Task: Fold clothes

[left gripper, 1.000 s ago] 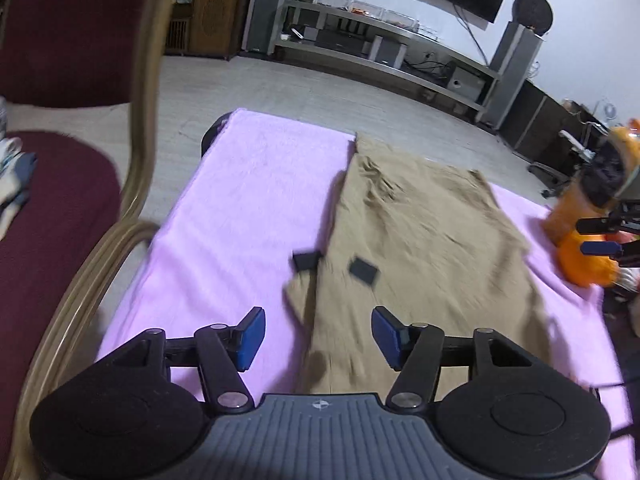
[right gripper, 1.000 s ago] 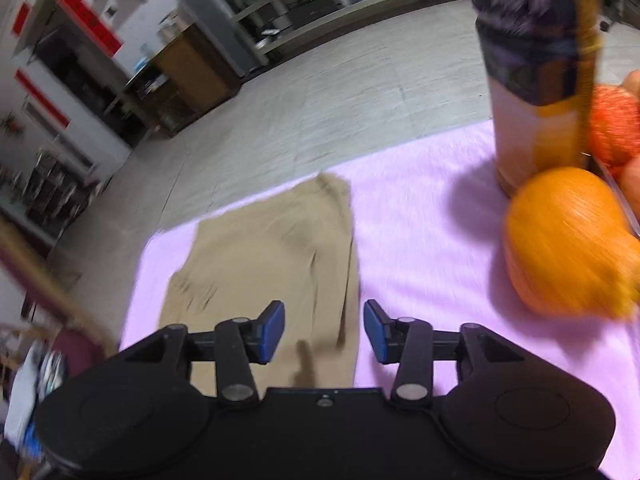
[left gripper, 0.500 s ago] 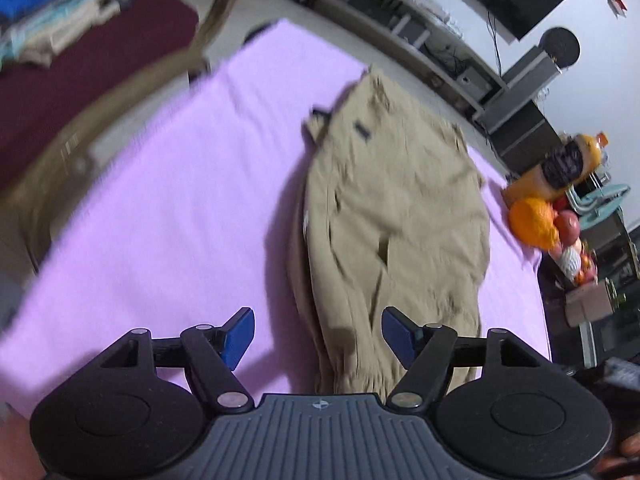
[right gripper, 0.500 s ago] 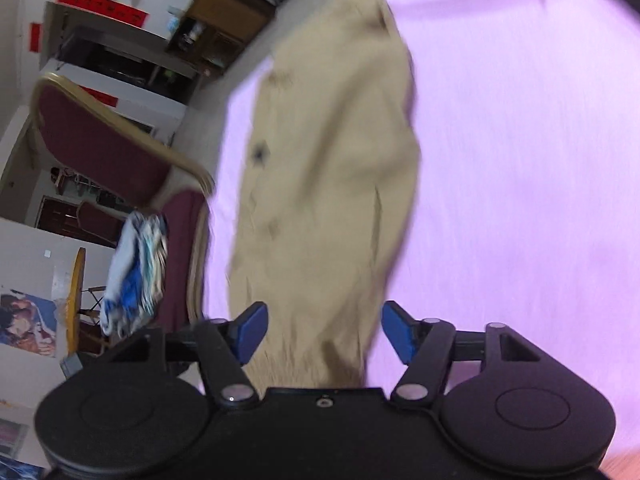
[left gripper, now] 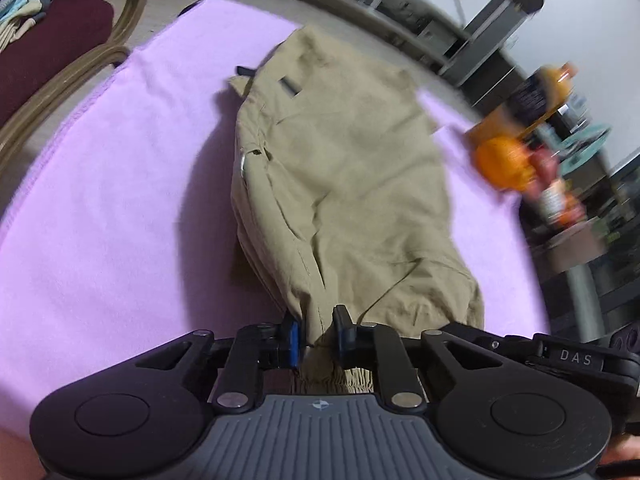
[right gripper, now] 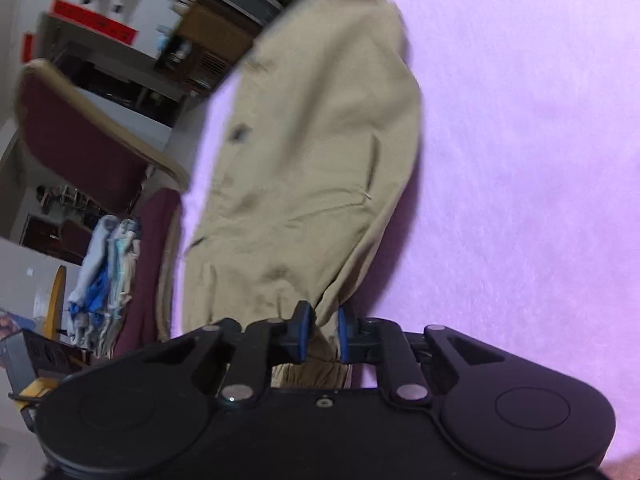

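Nearest the cams, both hand-held grippers are pinching the near hem of the khaki trousers (left gripper: 344, 184). The left hand-held gripper (left gripper: 318, 334) has just been closing – its blue pads are now narrow w/ a fold of khaki cloth squeezed between them, the elastic cuff bunching under the fingers. The right hand-held gripper (right gripper: 323, 334) has likewise just been closing, and its pads are narrow on the other cuff corner, fabric running up from between them.

The trousers are lying folded lengthwise on the lilac cloth (left gripper: 120, 184) covering the table, stretching away from the grippers; the waistband w/ a dark belt loop (left gripper: 289, 86) is at the far end.

Left of the trousers, off the table edge, a maroon chair (left gripper: 52, 40) w/ a tan wooden frame is standing, a stack of folded laundry (left gripper: 18, 4) sitting on its seat. Right of the trousers and further back – blurred – an orange round thing (left gripper: 502, 164) and a bottle (left gripper: 532, 100) are sitting at the table's edge. Beyond the trousers' far end, a low shelf unit (left gripper: 400, 8) is lining the wall.
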A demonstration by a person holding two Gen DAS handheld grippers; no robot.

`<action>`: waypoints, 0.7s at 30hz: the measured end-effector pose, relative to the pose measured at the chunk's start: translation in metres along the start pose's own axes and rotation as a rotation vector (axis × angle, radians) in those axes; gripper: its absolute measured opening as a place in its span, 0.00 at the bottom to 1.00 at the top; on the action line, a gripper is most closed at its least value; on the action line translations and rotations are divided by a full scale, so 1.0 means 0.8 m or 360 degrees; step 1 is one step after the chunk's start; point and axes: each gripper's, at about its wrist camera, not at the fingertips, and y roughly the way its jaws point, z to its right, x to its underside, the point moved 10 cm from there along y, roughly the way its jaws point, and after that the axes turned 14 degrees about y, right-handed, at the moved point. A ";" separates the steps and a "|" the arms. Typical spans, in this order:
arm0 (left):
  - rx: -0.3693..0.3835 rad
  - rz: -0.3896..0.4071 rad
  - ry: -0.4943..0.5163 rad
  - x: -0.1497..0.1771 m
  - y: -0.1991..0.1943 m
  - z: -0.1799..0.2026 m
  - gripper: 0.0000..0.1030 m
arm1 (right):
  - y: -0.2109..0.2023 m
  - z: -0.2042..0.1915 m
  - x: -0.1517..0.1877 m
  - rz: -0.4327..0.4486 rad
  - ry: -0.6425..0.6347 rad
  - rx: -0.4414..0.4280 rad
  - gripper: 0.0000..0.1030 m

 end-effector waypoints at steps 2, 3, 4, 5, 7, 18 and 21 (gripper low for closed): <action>0.0090 0.0049 -0.0051 -0.002 -0.016 0.019 0.15 | -0.041 -0.019 -0.006 0.0070 -0.0101 0.0003 0.12; 0.0119 0.0057 -0.0073 0.003 -0.014 0.026 0.16 | -0.057 -0.023 -0.009 0.0101 -0.0141 0.0010 0.12; 0.0147 0.0065 -0.0094 0.008 -0.012 0.033 0.17 | -0.072 -0.027 -0.012 0.0130 -0.0180 0.0018 0.12; 0.0169 0.0067 -0.0110 0.014 -0.008 0.039 0.18 | -0.077 -0.021 -0.012 0.0147 -0.0199 0.0042 0.12; 0.0125 -0.0008 -0.0096 0.034 0.018 0.040 0.19 | -0.076 -0.001 -0.010 0.0160 -0.0214 0.0107 0.12; -0.0027 0.0087 0.0190 0.011 -0.038 0.039 0.37 | -0.100 0.029 -0.035 0.0120 -0.0298 0.0170 0.28; -0.0049 0.0222 0.0292 -0.027 -0.060 0.049 0.33 | -0.138 -0.008 -0.065 0.0230 -0.0427 0.0095 0.28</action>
